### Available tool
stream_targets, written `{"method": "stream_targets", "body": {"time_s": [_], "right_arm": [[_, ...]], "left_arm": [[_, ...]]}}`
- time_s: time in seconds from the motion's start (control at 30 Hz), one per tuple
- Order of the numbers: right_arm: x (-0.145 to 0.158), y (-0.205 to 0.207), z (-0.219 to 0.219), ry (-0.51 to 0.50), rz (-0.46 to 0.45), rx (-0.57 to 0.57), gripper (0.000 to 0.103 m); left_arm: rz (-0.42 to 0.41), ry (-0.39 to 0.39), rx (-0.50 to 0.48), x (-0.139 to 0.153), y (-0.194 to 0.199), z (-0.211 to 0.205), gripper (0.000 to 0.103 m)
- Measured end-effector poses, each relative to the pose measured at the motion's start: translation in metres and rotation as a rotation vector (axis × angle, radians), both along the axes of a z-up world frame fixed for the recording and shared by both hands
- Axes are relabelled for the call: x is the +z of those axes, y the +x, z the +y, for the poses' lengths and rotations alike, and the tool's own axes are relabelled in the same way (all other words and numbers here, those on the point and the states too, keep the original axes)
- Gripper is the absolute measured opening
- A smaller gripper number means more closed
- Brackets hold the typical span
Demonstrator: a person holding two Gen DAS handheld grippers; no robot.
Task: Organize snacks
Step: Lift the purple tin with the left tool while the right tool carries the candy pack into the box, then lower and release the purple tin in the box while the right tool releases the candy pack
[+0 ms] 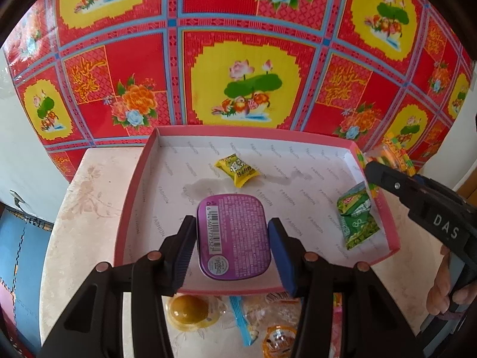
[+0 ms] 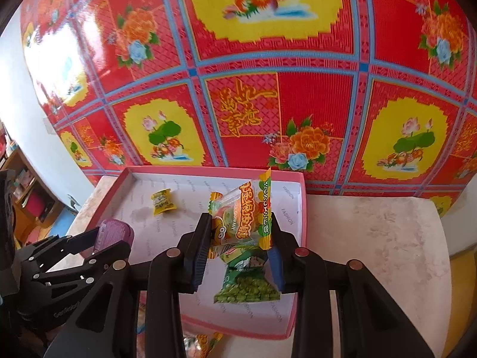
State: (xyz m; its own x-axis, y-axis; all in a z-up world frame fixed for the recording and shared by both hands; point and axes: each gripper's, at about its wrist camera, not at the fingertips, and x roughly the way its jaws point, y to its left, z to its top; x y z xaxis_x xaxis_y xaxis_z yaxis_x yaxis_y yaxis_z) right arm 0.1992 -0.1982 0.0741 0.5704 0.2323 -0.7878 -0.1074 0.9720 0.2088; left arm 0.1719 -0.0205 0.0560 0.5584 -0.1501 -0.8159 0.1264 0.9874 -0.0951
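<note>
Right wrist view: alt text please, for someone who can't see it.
The right gripper holds an orange gummy packet over a pink-rimmed box, above a green pea snack bag and a yellow candy lying inside. At left, the left gripper holds a purple tin.

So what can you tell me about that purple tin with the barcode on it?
The purple tin is a flat, rounded-rectangle case, shiny like metal or plastic. The face shown carries a white barcode, dense small print and a round silver sticker. It is clamped by its two long edges in the left gripper, over the near part of the pink box. Whether it touches the box floor, I cannot tell.
</note>
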Motion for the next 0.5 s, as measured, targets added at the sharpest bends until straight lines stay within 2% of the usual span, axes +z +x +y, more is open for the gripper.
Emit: {"method": "stream_targets", "body": {"time_s": [0.5], "right_arm": [[-0.036,0.021,-0.005,0.005,0.054,-0.011,0.036]], "left_arm": [[0.022,0.017,-0.012,-0.02,0.018,-0.007,0.052]]}}
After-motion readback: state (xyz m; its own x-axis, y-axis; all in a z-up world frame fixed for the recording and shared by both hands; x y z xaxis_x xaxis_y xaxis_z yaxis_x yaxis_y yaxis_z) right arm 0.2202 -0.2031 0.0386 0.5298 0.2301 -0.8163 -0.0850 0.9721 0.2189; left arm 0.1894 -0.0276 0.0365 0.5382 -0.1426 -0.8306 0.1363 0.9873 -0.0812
